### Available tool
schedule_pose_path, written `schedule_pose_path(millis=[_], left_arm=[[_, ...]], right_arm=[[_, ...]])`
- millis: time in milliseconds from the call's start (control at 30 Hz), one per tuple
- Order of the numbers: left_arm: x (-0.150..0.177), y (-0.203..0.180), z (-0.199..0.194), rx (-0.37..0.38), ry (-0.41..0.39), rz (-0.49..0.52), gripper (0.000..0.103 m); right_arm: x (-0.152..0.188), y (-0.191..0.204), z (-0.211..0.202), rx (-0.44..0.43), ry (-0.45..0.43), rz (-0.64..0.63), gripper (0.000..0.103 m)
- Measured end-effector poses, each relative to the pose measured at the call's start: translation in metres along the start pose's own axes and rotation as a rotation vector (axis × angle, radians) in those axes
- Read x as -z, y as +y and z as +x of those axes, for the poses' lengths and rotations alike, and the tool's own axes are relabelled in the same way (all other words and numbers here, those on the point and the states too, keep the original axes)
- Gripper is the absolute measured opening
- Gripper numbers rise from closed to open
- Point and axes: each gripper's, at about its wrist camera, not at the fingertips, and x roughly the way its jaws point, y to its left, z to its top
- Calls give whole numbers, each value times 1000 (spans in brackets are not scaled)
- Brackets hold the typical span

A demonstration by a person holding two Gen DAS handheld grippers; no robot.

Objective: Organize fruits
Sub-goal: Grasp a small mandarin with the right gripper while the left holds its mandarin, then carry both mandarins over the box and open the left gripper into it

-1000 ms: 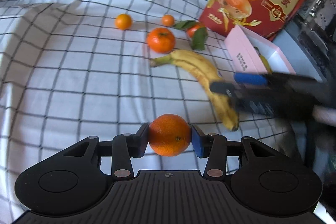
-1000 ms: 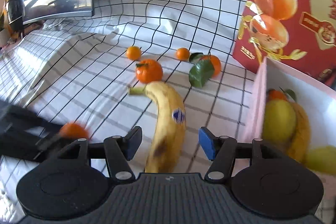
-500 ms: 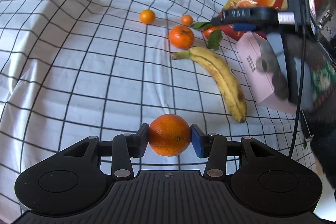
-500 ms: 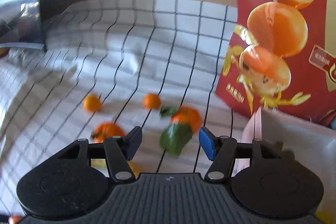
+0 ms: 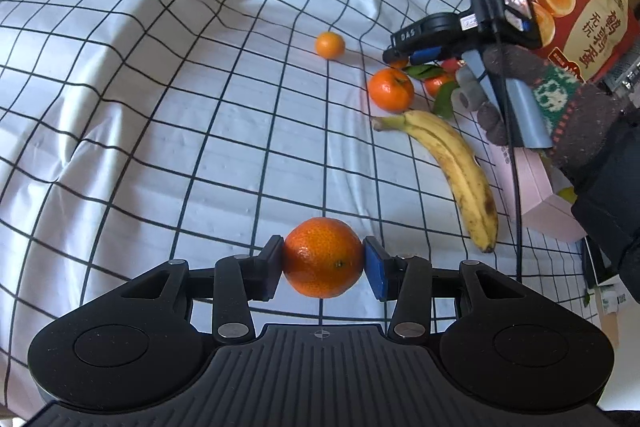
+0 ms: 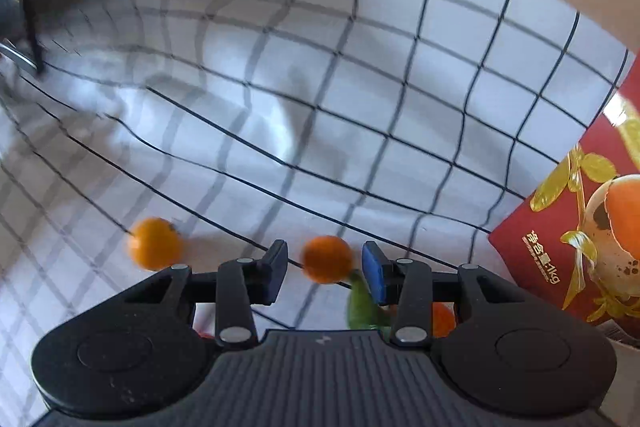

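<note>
My left gripper [image 5: 323, 267] is shut on an orange mandarin [image 5: 323, 257], held above the checked cloth [image 5: 200, 131]. My right gripper [image 6: 325, 269] is low at the far fruit cluster, and its jaws are closing around a small orange [image 6: 327, 259]. Slim gaps still show between that fruit and both pads. In the left wrist view the right gripper [image 5: 400, 55] is in a gloved hand [image 5: 532, 95], beside a mandarin [image 5: 391, 89] and a leafy mandarin [image 5: 438, 83]. A banana [image 5: 452, 163] lies nearer on the cloth. Another small orange [image 5: 330, 45] [image 6: 154, 243] sits apart to the left.
A pink box [image 5: 536, 187] stands right of the banana, with yellow fruit partly visible inside. A red orange-printed carton [image 5: 576, 11] [image 6: 580, 239] stands behind it. A green leaf [image 6: 362, 307] lies under the right gripper's blue pad. A dark screen edge borders the cloth at the far left.
The right gripper left the banana and swept forward to the far small oranges, its jaws now narrower around one. The left gripper shifted sideways, still holding its mandarin.
</note>
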Motion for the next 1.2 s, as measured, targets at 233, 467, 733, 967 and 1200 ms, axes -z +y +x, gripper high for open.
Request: schedule_pose_path(millis=[233, 467, 733, 967, 1200], left_arm=[[-1, -19, 6, 14, 20, 54, 48], [0, -63, 19, 71, 40, 153, 48], [8, -155, 50, 242, 156, 340, 48], [20, -229, 68, 346, 250, 526, 48], [-29, -264, 65, 337, 148, 546, 48]], right_arm=[[12, -5, -30, -70, -42, 24, 29], [74, -19, -146, -199, -196, 16, 29], [190, -61, -247, -135, -269, 121, 29], [270, -84, -283, 30, -262, 224, 29], [310, -114, -298, 115, -278, 378, 29]])
